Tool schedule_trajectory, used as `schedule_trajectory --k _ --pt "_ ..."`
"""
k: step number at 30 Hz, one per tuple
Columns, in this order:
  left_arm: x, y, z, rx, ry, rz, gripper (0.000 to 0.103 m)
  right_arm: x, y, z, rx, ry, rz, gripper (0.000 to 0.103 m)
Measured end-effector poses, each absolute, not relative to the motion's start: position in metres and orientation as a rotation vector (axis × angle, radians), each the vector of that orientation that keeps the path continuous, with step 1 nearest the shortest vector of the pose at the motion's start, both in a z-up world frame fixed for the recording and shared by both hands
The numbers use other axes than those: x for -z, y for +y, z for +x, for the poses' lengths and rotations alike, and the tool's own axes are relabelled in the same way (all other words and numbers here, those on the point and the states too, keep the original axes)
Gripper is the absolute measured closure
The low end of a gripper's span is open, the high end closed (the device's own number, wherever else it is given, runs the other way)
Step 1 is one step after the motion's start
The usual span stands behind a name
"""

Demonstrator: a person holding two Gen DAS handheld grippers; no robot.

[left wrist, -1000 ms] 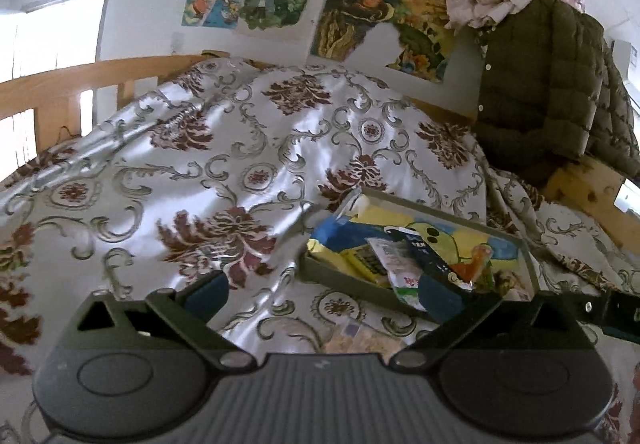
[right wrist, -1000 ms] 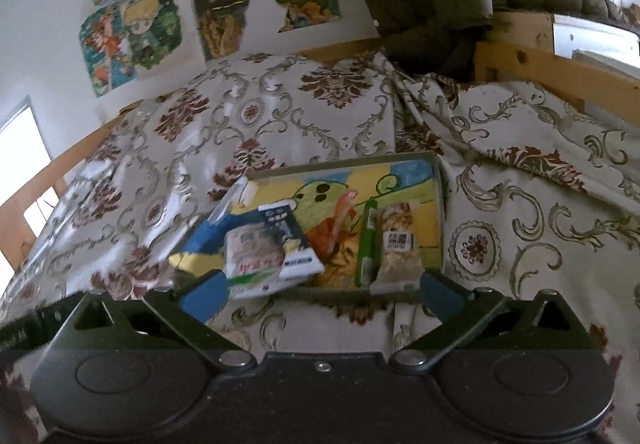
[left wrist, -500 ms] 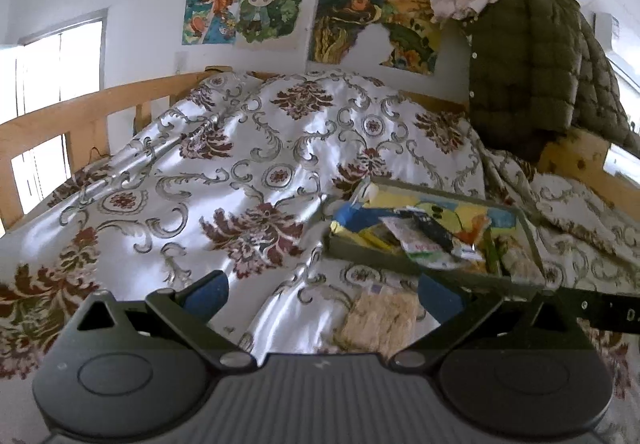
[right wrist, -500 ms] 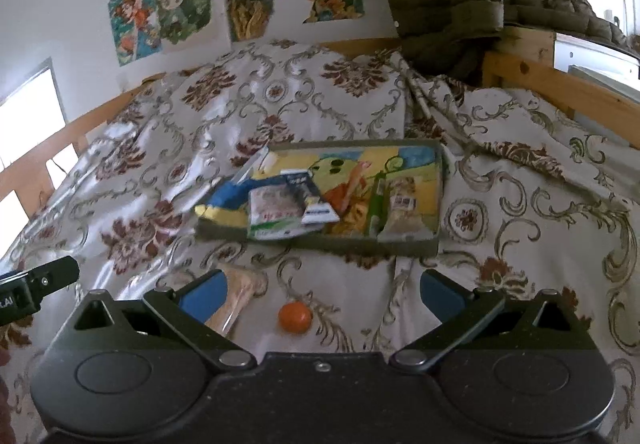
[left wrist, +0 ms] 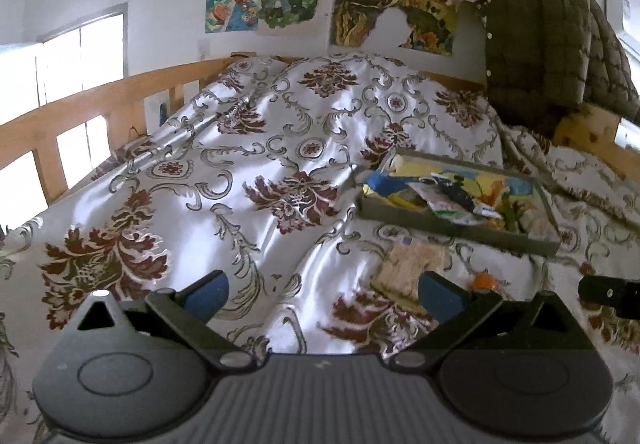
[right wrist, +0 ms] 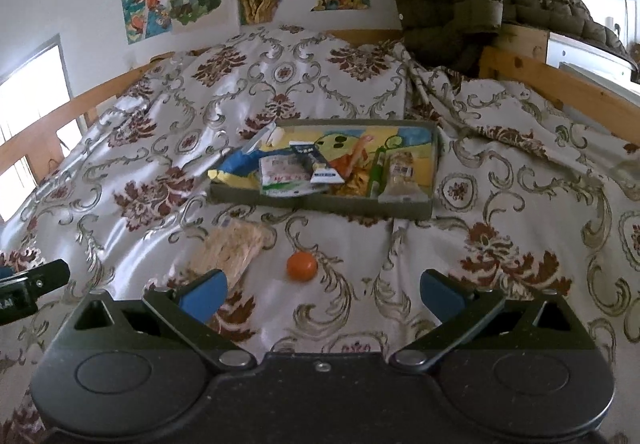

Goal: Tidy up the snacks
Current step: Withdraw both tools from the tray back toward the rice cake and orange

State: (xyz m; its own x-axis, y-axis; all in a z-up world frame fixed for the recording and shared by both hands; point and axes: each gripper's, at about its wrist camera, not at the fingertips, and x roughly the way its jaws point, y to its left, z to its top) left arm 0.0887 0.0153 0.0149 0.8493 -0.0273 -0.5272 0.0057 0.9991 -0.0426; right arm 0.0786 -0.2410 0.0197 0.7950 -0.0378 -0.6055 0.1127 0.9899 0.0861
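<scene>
While we hover above the bed [right wrist: 360, 252]:
Left tool [left wrist: 322, 290]: spread, empty.
Right tool [right wrist: 322, 290]: spread, empty.
Tray [right wrist: 320, 203]: holds snack packets.
Orange [right wrist: 301, 266]: just before tray.

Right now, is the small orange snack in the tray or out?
Out. The orange snack lies on the bedspread in front of the tray, apart from it.

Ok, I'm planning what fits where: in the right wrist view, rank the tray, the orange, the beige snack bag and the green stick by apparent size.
1. tray
2. beige snack bag, though it lies nearer the camera
3. green stick
4. orange, close to the stick in area, so this order is unsure
</scene>
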Motion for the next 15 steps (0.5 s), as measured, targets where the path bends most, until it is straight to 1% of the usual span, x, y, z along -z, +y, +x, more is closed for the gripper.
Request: schedule_trajectory --k 7,15 --pt "-0.015 0.008 0.072 0.019 0.547 0.031 0.000 -0.017 -0.239 0.060 0.095 0.664 0.115 0.001" --pt "-0.014 0.007 0.062 0.017 0.569 0.042 0.000 -0.013 -0.239 0.045 0.115 0.689 0.113 0.001"
